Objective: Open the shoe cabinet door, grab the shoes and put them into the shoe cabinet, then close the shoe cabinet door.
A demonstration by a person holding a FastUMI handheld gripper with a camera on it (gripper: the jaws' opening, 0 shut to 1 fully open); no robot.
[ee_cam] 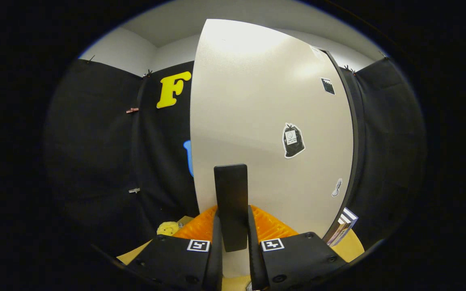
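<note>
The claw [233, 232] is clamped on the black handle [231, 202] of the cabinet door [265, 121]; both fingers press its lower sides, with the handle standing upright between them. The door, pale and wide, is seen at an angle, its free edge toward 9 o'clock of the handle and its hinged side toward 3 o'clock, where a dark frame [352, 133] runs. A bag sticker [293, 140] is fixed at about 2 o'clock from the handle. Just behind the fingers an orange ribbed object [267, 226] lies on the worktop [350, 242], and a yellow soft thing [168, 228] is seen at 8 o'clock. Some books [344, 226] lean at 4 o'clock, near the door's foot.

No shoes can be made out, so it cannot be told whether they are already stowed; whether the door is being opened or closed is likewise uncertain (the door appears partly swung).

For the step to go well, the grip should be held firm and the handle moved along the door's arc about its hinge, not pulled straight. The wrist should be allowed to turn with the panel, so the fingers are not twisted off. The orange object below should be cleared.
</note>
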